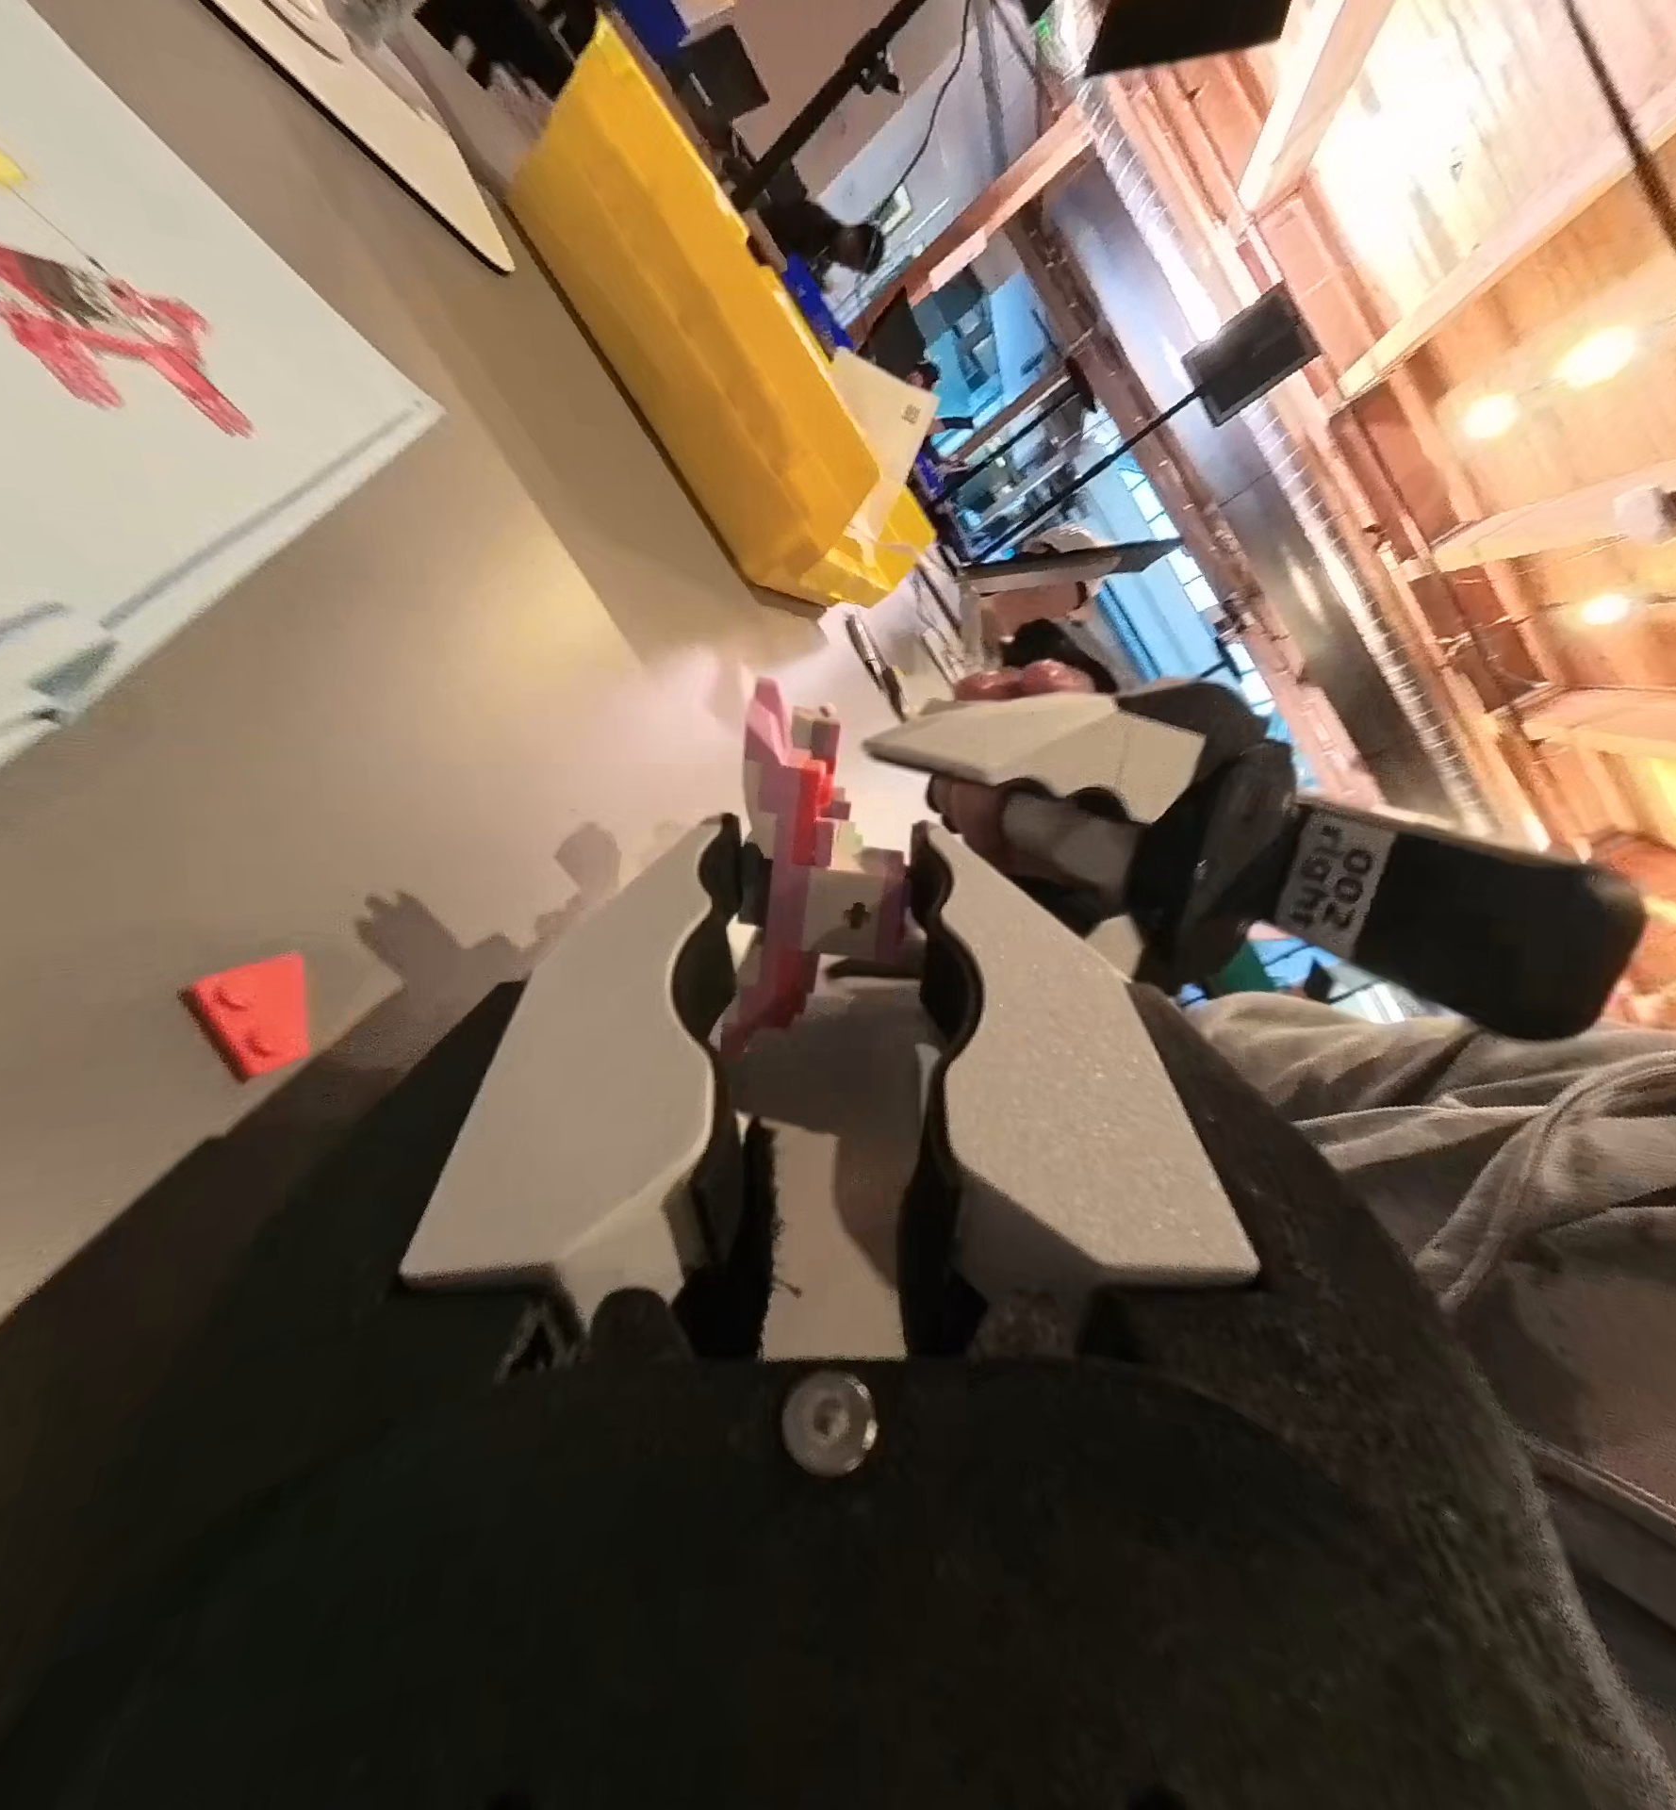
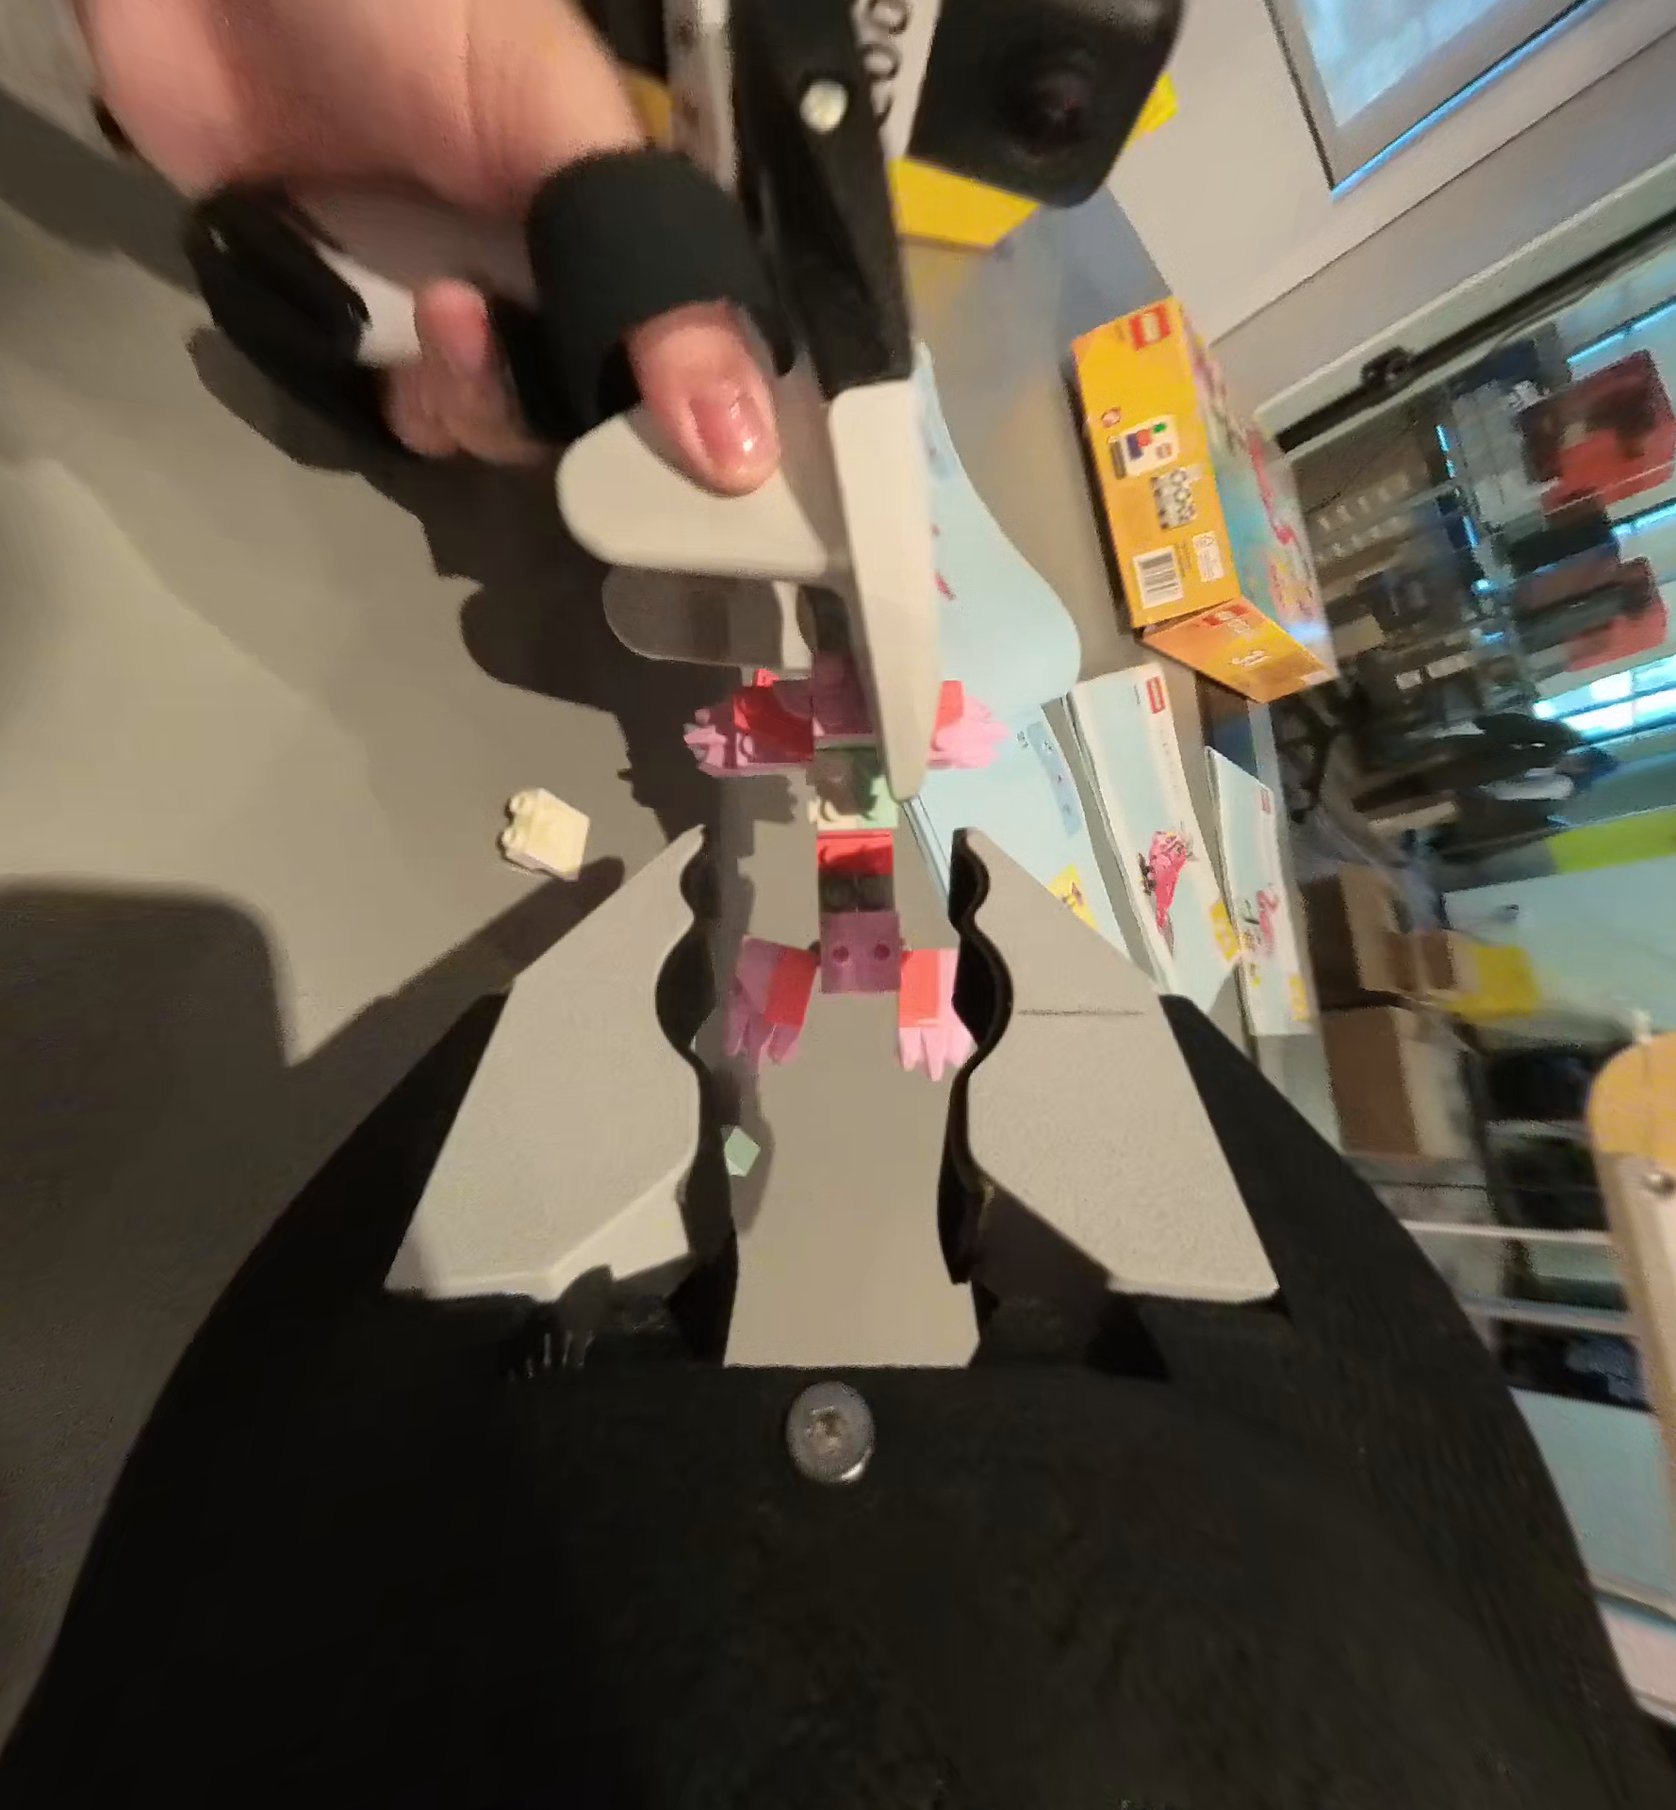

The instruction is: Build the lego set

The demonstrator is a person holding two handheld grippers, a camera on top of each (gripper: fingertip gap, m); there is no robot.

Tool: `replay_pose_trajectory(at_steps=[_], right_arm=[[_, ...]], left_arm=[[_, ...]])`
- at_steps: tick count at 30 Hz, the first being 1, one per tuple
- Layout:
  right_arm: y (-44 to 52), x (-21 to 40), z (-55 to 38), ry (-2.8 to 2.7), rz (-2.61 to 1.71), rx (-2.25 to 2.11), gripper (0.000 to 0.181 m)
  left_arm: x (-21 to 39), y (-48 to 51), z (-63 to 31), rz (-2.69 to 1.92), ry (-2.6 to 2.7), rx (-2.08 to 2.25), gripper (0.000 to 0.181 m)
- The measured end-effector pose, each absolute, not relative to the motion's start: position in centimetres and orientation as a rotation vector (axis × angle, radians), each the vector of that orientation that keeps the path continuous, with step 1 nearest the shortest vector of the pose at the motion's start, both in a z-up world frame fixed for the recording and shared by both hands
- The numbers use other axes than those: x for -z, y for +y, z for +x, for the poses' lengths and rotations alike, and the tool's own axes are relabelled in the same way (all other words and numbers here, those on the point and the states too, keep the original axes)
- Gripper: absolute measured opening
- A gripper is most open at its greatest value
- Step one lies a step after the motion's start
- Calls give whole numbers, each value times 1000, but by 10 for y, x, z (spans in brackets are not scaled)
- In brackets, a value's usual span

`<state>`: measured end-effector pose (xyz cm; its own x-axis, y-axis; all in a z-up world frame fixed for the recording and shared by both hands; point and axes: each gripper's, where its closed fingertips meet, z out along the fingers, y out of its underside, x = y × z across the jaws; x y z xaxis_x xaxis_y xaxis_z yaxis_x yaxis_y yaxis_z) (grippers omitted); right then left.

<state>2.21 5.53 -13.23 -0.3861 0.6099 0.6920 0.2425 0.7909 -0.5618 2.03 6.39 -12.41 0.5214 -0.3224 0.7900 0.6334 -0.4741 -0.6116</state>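
Model point(image 1: 805, 881), pink and red bricks, sits clamped between the tips of my left tongs point(image 1: 824, 862), lifted off the beige table point(image 1: 374, 784). In the right wrist view the same model point(image 2: 854, 862) hangs ahead of my right tongs point(image 2: 829, 852), whose fingers stand spread, one on either side of its lower end; whether they touch it I cannot tell. Left tongs point(image 2: 814, 627) grip its upper part there, my hand point(image 2: 482, 245) on the handle. Loose pieces on the table: red wedge plate point(image 1: 251, 1014), white brick point(image 2: 545, 833), small pale green piece point(image 2: 741, 1148). Yellow box point(image 2: 1196, 500) and instruction booklets point(image 2: 1147, 813) lie farther off; yellow bins point(image 1: 707, 362) at the far edge.
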Motion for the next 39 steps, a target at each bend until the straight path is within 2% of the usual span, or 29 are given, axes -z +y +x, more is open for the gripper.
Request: replay_pose_trajectory(at_steps=[3, 5, 8, 11, 13, 22, 23, 26, 28, 30, 34, 36, 39], right_arm=[[59, 140, 17, -1989, -604, -303, 42], [63, 139, 15, -1983, -594, -245, 18], [56, 140, 13, -2016, -602, -294, 15], [57, 146, 8, -2115, -695, -396, 15], [61, 153, 4, -2211, -770, -463, 15], [69, 195, -4, -2642, -1000, -581, 16], [69, 198, -5, -2651, -1005, -582, 18], [64, 191, -5, -2623, -1036, -658, 44], [64, 177, -3, -2540, -1052, -716, 60], [66, 150, -3, -2364, -1019, -816, 64], [98, 82, 4, -1757, -979, -950, 62], [124, 55, 19, -1433, -942, -926, 55], [152, 38, 42, -1116, -888, -838, 45]], left_arm=[[121, 59, 27, -1699, -275, 1210, 33], [120, 54, 30, -1698, -267, 1218, 33], [113, 48, 27, -1671, -229, 1155, 34], [100, 36, 14, -1606, -224, 1036, 67], [101, 25, -1, -1624, -191, 816, 76], [71, -48, -37, -1531, -58, 207, 77], [67, -56, -44, -1517, -68, 156, 77], [53, -86, -70, -1455, -135, 28, 79], [43, -110, -91, -1409, -207, -56, 79], [33, -139, -112, -1360, -275, -151, 80], [25, -200, -169, -1361, -464, -410, 75], [26, -219, -197, -1445, -538, -495, 74], [23, -210, -222, -1623, -502, -463, 58]])
